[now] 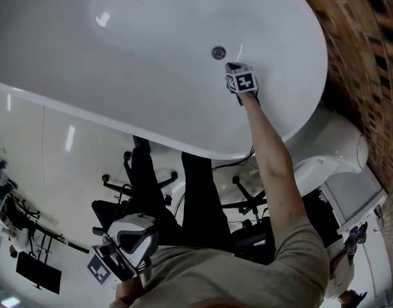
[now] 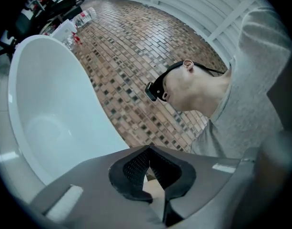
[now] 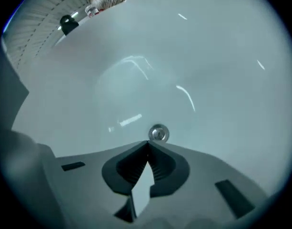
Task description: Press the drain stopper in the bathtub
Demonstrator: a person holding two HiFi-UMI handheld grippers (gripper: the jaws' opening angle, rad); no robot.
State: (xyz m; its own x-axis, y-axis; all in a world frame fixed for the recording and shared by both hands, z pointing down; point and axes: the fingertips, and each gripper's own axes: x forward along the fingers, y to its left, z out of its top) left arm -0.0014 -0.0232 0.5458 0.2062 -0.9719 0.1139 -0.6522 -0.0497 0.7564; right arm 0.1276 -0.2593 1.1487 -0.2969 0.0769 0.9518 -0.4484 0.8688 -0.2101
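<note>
Right gripper (image 3: pixel 148 146) jaws pressed together, tips just beside drain stopper (image 3: pixel 158 133) in bathtub (image 3: pixel 207 80); left gripper (image 2: pixel 148 149) jaws also together, empty

Drain stopper (image 1: pixel 218 52) sits in the bathtub (image 1: pixel 119 76), upper middle of the head view, right gripper (image 1: pixel 234 70) just lower-right of it.
</note>
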